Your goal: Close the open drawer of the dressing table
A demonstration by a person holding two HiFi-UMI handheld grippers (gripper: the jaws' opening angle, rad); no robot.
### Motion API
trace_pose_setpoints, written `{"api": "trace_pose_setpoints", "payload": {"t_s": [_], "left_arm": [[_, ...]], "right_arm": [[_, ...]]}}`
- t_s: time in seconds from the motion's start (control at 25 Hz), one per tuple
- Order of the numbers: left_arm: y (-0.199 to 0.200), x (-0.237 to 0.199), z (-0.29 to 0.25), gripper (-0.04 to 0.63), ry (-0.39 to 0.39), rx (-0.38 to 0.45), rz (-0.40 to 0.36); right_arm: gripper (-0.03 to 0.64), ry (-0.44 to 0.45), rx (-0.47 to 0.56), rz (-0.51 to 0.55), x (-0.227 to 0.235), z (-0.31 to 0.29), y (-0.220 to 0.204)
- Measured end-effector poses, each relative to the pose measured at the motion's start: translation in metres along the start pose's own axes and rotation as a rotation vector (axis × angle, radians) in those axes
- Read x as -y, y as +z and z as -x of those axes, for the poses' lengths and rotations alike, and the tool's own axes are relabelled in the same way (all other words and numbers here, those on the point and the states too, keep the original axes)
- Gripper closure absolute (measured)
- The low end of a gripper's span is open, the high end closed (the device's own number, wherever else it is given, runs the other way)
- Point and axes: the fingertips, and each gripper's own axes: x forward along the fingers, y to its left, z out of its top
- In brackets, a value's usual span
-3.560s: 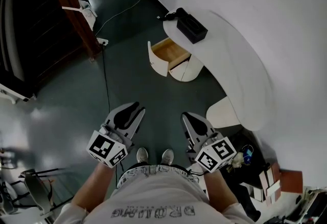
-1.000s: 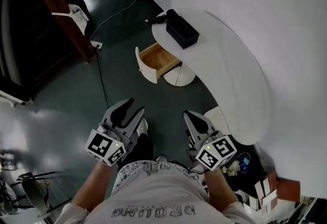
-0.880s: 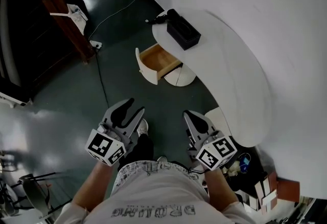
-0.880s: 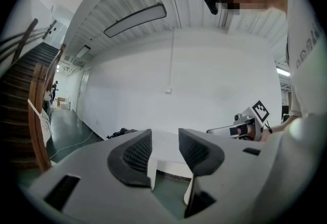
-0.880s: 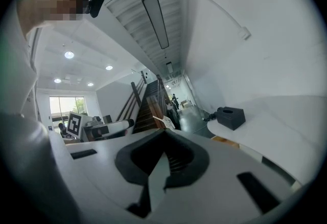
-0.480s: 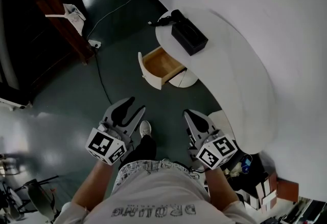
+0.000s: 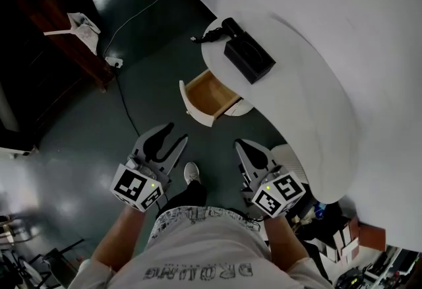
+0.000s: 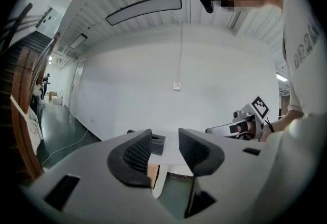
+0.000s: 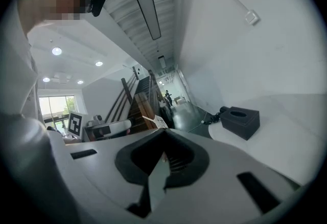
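Observation:
The white dressing table (image 7: 310, 96) curves along the right of the head view. Its drawer (image 7: 210, 91) stands pulled out, with a bare wooden inside and a white front (image 7: 190, 105) facing the floor space. My left gripper (image 7: 177, 134) is open and empty, held well short of the drawer. The same drawer front (image 8: 159, 183) shows low between the left gripper's (image 8: 164, 138) spread jaws. My right gripper (image 7: 241, 146) is shut on nothing beside the table edge, and in its own view the right gripper's (image 9: 163, 135) tips meet.
A black box (image 7: 249, 60) with a cable sits on the table top above the drawer. A cord (image 7: 124, 93) trails across the dark floor. Dark wooden stairs (image 7: 66, 37) stand at the left. Clutter (image 7: 343, 241) lies at the lower right. My shoe (image 7: 192, 173) is between the grippers.
The person has stepped forward, one foot now ahead, so the drawer and table sit a little nearer and further right. Both grippers keep their pose. The drawer stays pulled out.

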Motion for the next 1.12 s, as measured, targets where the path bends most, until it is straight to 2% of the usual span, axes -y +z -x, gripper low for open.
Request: {"api": "trace_pose_setpoints", "payload": {"t_s": [0.24,0.52,1.12], "left_arm": [[0.005,-0.045,-0.013,0.417,-0.028,-0.004,-0.001],[0.006,-0.074,-0.015,0.417,-0.046,0.000,-0.014],[-0.015,-0.108,-0.019,0.417,0.002,-0.017,0.013]], "right_arm": [[0.609,-0.024,-0.010,-0.001,0.000,-0.044,0.011],[0.609,-0.034,-0.023,0.005,-0.004,-0.074,0.016],[0.609,-0.002,-0.059,0.019,0.007,-0.116,0.017]]}}
